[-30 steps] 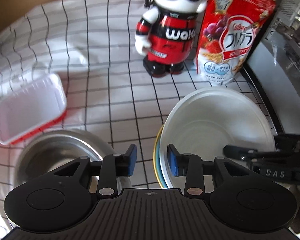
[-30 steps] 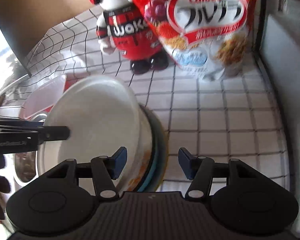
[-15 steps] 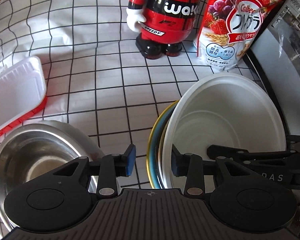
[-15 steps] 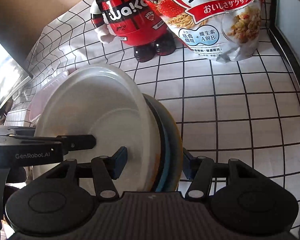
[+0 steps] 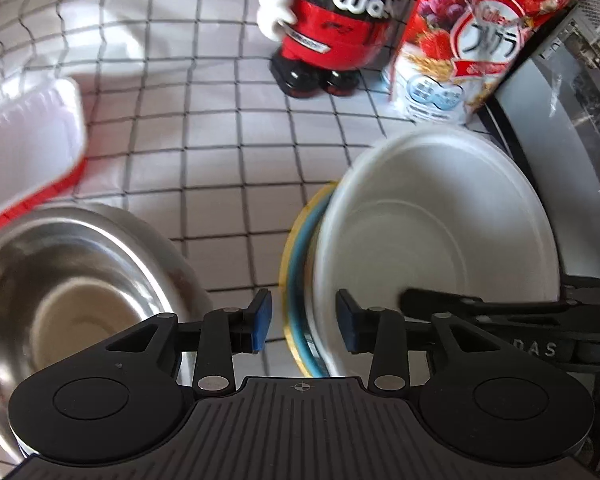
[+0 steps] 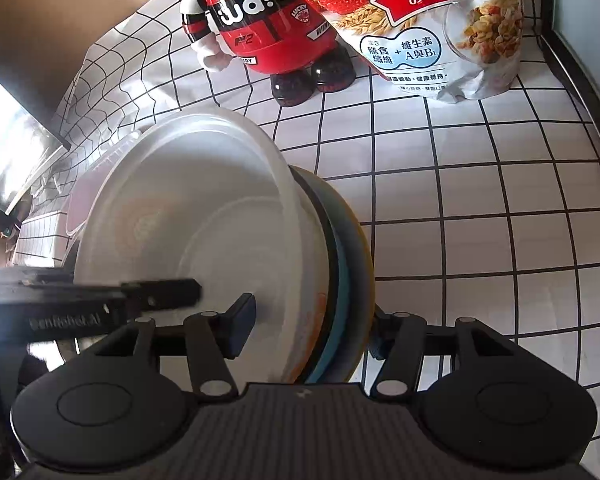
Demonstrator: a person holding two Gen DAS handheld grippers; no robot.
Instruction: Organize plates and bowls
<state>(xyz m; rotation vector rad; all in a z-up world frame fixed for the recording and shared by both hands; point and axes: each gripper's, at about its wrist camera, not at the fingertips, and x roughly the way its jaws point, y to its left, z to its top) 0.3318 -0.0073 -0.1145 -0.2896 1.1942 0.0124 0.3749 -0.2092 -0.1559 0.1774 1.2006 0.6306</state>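
A white bowl (image 5: 440,232) sits nested on a blue and yellow plate (image 5: 298,264), the stack tilted. My left gripper (image 5: 302,320) straddles the stack's near rim, jaws open. My right gripper (image 6: 308,324) straddles the opposite side of the same bowl (image 6: 204,216) and plate (image 6: 348,264), jaws open around them; whether the pads touch is unclear. A steel bowl (image 5: 72,280) stands to the left of the left gripper.
A white and red plastic tray (image 5: 24,152) lies at the left. A red robot figure (image 5: 332,28) and a cereal bag (image 5: 468,44) stand at the back. A dark appliance (image 5: 572,128) borders the right. The cloth is white with black grid lines.
The right gripper has moved further onto the stack, and the bowl and plate fill more of its view. The left view shifted slightly; the left jaws stay open.
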